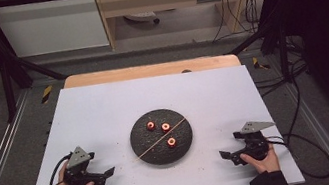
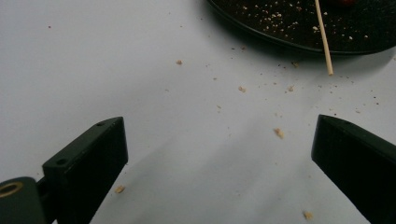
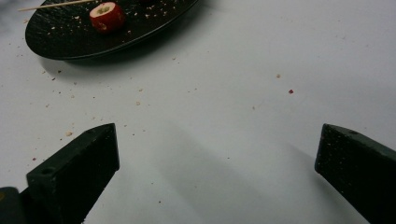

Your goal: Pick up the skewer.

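Note:
A round black plate (image 1: 146, 148) sits in the middle of the white table and carries three small red cored fruit pieces (image 1: 166, 127). A thin wooden skewer (image 1: 160, 137) lies slantwise across the plate, its lower end poking past the rim (image 2: 327, 56). My left gripper (image 1: 107, 176) rests on the table left of the plate, jaws wide apart and nothing between them. My right gripper (image 1: 226, 155) rests to the plate's right, open and empty too. One red piece (image 3: 107, 16) lies on the near part of the plate (image 3: 70, 42) in the right gripper view.
Crumbs (image 2: 279, 133) speckle the white table (image 1: 96, 119) around the plate (image 2: 280, 28). A wooden strip (image 1: 148, 70) runs along the far edge. Cables (image 1: 309, 149) trail on the floor at the right, and black frame legs (image 1: 9, 68) stand beyond the table.

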Available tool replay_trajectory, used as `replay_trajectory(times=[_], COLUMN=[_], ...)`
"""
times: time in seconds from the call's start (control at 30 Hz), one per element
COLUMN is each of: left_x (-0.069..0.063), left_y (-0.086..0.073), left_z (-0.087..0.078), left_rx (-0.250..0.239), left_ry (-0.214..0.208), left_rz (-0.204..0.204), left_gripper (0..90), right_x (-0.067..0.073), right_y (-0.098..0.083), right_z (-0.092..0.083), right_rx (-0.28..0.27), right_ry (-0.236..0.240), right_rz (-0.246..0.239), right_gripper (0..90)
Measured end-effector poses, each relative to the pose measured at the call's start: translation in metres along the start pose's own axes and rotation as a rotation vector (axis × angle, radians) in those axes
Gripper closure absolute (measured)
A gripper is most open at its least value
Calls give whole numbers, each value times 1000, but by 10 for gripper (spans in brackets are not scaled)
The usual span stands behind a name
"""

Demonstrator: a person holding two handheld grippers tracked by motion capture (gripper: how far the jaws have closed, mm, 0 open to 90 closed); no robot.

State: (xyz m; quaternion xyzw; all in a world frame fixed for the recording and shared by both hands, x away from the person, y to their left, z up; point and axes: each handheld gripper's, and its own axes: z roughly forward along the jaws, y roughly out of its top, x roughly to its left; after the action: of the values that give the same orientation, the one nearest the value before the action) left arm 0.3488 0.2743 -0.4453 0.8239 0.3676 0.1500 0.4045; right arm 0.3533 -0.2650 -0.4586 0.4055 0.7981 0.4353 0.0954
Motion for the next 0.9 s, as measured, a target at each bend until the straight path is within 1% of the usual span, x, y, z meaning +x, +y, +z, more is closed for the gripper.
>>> replay_trajectory(times=[0.07, 0.3, 0.37, 0.5, 0.7, 0.9], left_x=[-1, -5, -6, -8, -13, -20], left_y=[1, 4, 5, 8, 12, 18], left_z=[1, 1, 1, 1, 2, 5], left_rx=[0, 0, -7, -7, 3, 2], left_ry=[-4, -13, -22, -20, -16, -24], left_rz=[-6, 5, 2, 1, 9, 25], left_gripper=[34, 35, 35, 36, 36, 36], right_x=[0, 0, 0, 1, 0, 0], right_y=[0, 0, 0, 0, -1, 0], right_z=[0, 0, 0, 0, 1, 1], right_rx=[-3, -3, -1, 2, 5, 4], right_ry=[2, -2, -2, -2, -6, -7], right_rz=[2, -2, -1, 1, -7, -3], right_gripper=[7, 7, 7, 7, 7, 7])
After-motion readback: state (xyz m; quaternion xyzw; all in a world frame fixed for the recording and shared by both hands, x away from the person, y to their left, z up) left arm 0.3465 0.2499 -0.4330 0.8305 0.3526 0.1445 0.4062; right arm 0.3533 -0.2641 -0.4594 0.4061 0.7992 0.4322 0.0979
